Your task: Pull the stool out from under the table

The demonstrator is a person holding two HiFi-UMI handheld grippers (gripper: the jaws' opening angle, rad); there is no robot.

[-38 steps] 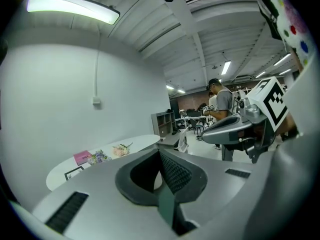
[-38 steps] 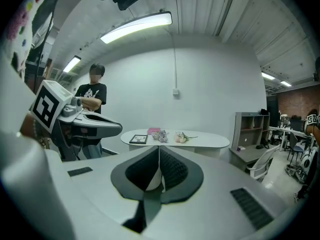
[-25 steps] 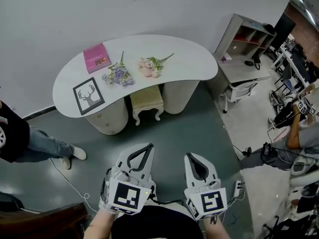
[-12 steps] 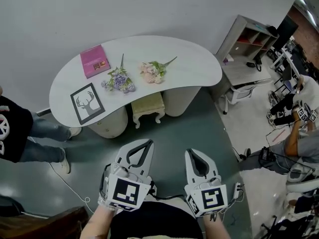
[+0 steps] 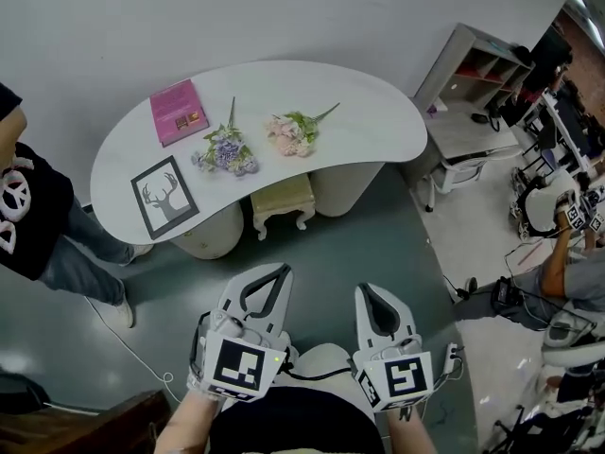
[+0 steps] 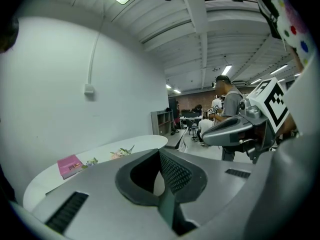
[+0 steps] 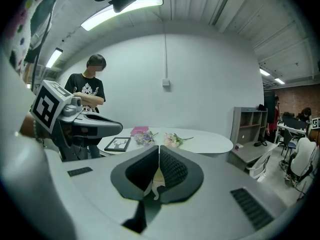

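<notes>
Well, both of my tongs are closed completely and they hold nothing. The left gripper and the right gripper hang side by side over the grey floor, with the tips pointing toward the table, well apart from it. In each gripper view the two ribbed pads meet with nothing between them.

The stool stands under the front edge of the white curved table, between its two round white supports. Only the front part of the pale cushion and the two carved front legs are outside the edge; the back part is hidden.

I think the stool is small and quite light, with a stiff frame and a soft seat. The cushion would only squash, so I would not pinch it. Better places are the hard front rail under the seat or one front leg. The supports are near on both sides, so I judge it should come straight toward me, or a leg may catch.
</notes>
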